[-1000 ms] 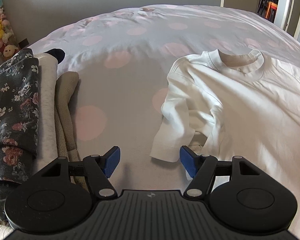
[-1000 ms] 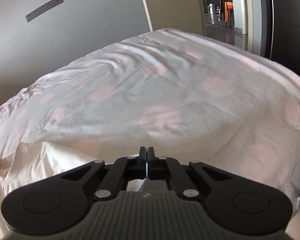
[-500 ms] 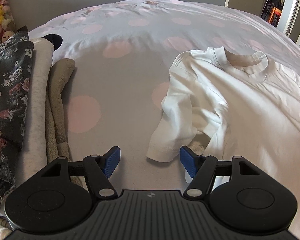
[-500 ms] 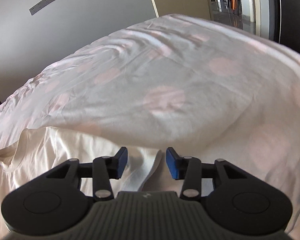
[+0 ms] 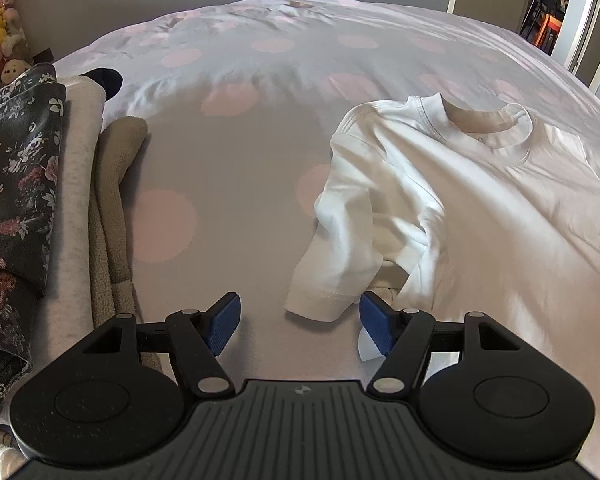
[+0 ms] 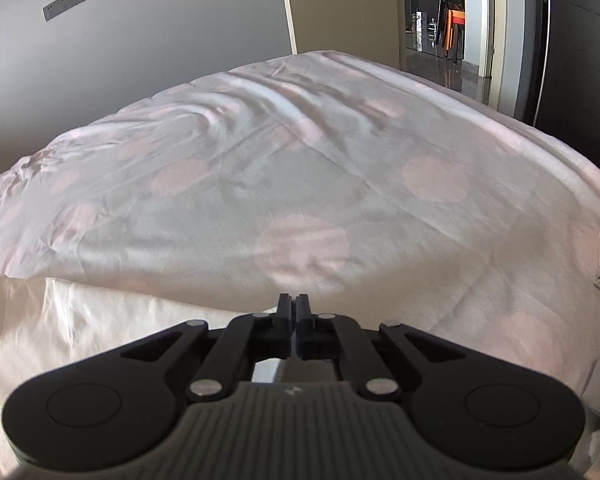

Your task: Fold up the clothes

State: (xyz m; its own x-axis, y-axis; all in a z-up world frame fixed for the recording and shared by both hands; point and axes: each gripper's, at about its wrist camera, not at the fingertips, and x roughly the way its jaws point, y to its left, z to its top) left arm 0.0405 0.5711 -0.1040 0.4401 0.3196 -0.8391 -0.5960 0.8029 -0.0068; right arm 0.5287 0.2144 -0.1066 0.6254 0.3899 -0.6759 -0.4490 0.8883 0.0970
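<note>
Left tongs (image 5: 300, 322): wide apart, holding nothing, near the white shirt (image 5: 480, 208) sleeve.
Right tongs (image 6: 293, 312): pressed together; we cannot tell if they pinch cloth.
Tip: we pull the sleeve flat.

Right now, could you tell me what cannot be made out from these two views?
- Right wrist view: whether the shut right gripper pinches the white T-shirt; its own body hides the tips.
- Left wrist view: the T-shirt's hem, cut off by the frame's right edge and the left gripper.
- Left wrist view: the folded clothes pile, cut by the left edge.
</note>
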